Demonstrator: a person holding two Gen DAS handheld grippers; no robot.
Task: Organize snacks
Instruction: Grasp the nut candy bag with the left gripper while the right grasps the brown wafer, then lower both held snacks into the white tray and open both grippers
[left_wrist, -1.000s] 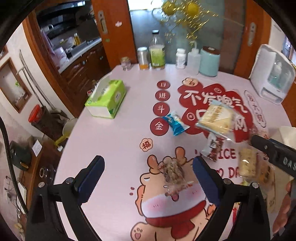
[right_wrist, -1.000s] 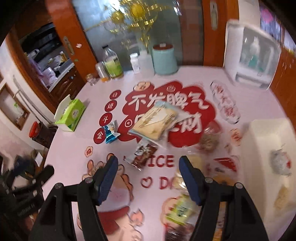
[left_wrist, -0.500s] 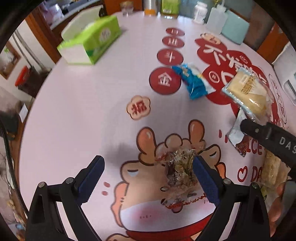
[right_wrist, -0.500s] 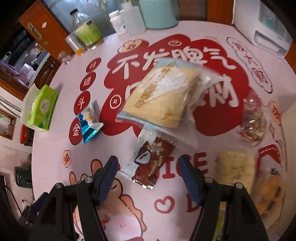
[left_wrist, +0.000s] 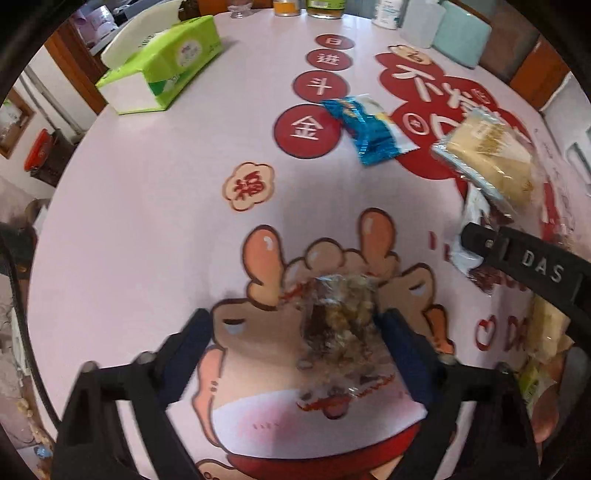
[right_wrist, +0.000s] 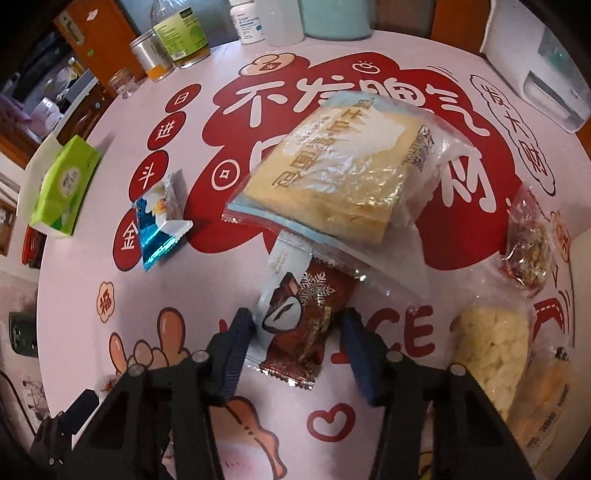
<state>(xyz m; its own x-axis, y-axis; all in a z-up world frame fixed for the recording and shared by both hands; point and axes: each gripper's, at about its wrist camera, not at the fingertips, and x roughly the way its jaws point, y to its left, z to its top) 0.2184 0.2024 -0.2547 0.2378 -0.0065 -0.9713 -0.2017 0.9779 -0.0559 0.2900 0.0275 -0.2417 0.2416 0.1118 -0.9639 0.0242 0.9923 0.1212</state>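
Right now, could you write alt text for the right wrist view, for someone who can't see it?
An open right gripper straddles a brown chocolate snack packet on a pink printed tablecloth. The packet's far end is tucked under a large clear-wrapped cake; a small blue packet lies left.

Glossy crinkled plastic wraps the brown snack packet (right_wrist: 303, 325); the printed tablecloth (left_wrist: 147, 206) looks smooth and matt.
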